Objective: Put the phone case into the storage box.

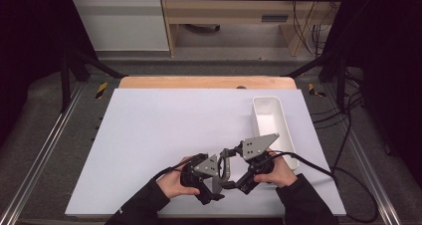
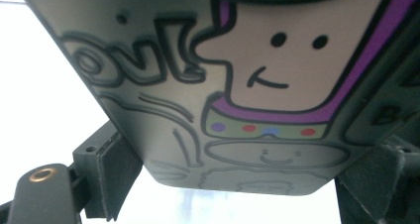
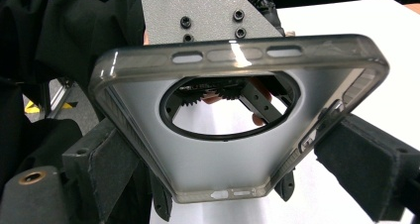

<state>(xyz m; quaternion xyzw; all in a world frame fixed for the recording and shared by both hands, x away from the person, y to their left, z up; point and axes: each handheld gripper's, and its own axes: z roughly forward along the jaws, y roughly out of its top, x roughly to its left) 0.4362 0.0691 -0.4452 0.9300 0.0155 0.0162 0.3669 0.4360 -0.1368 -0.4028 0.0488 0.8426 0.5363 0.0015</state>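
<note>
Phone case held between both grippers, low over the near edge of the white table.

Right gripper [image 3: 237,174] closed to case width, pads on both long edges of the smoky translucent phone case [image 3: 223,159], round camera opening facing the lens. Left gripper [image 2: 237,184] also set across the case, printed cartoon back close to its camera, jaws at either edge; firm contact not confirmable. Seen from above: grippers meeting nose to nose, just beside the white tray [image 1: 271,118].
</note>
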